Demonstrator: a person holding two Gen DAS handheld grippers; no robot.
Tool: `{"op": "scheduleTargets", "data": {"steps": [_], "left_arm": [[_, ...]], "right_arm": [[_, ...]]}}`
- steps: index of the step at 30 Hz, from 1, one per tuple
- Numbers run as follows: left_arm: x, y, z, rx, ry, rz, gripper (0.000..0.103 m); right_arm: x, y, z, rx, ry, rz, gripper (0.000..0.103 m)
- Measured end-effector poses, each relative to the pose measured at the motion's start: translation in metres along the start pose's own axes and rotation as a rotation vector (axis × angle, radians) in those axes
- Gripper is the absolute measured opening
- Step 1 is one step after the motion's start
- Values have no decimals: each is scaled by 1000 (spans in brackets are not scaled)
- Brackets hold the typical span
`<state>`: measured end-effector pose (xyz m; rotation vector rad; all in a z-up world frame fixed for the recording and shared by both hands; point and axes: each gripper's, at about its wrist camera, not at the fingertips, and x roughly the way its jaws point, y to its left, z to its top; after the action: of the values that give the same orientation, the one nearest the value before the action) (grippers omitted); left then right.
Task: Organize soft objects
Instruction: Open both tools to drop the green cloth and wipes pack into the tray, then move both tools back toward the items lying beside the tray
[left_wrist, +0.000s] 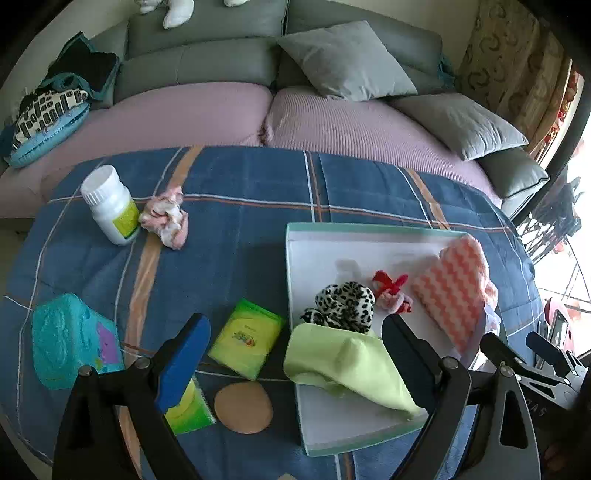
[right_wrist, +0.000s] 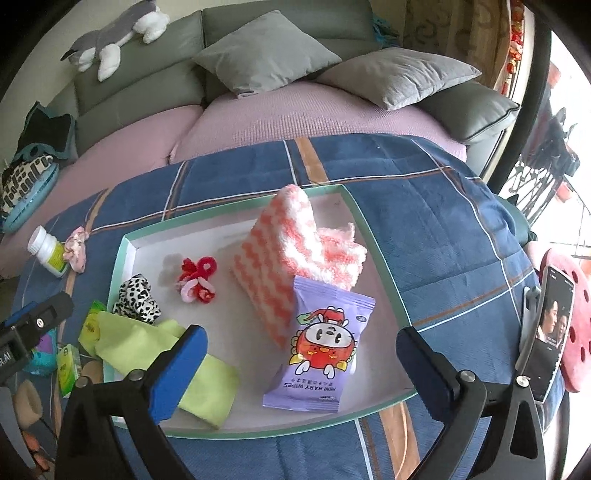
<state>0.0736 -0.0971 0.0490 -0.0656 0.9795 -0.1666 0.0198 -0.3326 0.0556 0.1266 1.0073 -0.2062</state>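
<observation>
A white tray with a mint rim (left_wrist: 369, 228) (right_wrist: 236, 216) lies on the blue plaid blanket. In it are a pink zigzag towel (left_wrist: 450, 291) (right_wrist: 291, 251), a leopard scrunchie (left_wrist: 347, 302) (right_wrist: 136, 295), red and pink hair ties (left_wrist: 391, 291) (right_wrist: 195, 277), a lime green cloth (left_wrist: 343, 365) (right_wrist: 125, 339) and a purple baby wipes pack (right_wrist: 321, 339). My left gripper (left_wrist: 295, 354) hangs open above the green cloth without touching it. My right gripper (right_wrist: 299, 369) is open over the wipes pack, which lies free. A pink scrunchie (left_wrist: 166, 218) (right_wrist: 75, 247) rests outside the tray.
On the blanket left of the tray are a white bottle (left_wrist: 110, 205), a teal wipes pack (left_wrist: 70, 339), green tissue packs (left_wrist: 247, 338) and a round beige puff (left_wrist: 243, 406). A phone on a stand (right_wrist: 550, 325) is at the right. A sofa with grey cushions (left_wrist: 347, 59) is behind.
</observation>
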Motion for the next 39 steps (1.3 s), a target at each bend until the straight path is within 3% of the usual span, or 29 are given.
{"op": "scheduleTargets", "data": {"steps": [13, 17, 33, 39], "left_arm": [[-42, 20, 3, 4, -150, 87, 94], [-49, 30, 1, -16, -163, 106, 94], [-52, 93, -39, -114, 9, 188, 94], [-47, 110, -54, -165, 63, 197, 94]], "right_arm": [[-13, 16, 1, -36, -26, 29, 103], [-19, 23, 1, -43, -47, 57, 103], [-28, 107, -20, -233, -26, 253, 102], [-28, 137, -39, -318, 6, 338, 97]]}}
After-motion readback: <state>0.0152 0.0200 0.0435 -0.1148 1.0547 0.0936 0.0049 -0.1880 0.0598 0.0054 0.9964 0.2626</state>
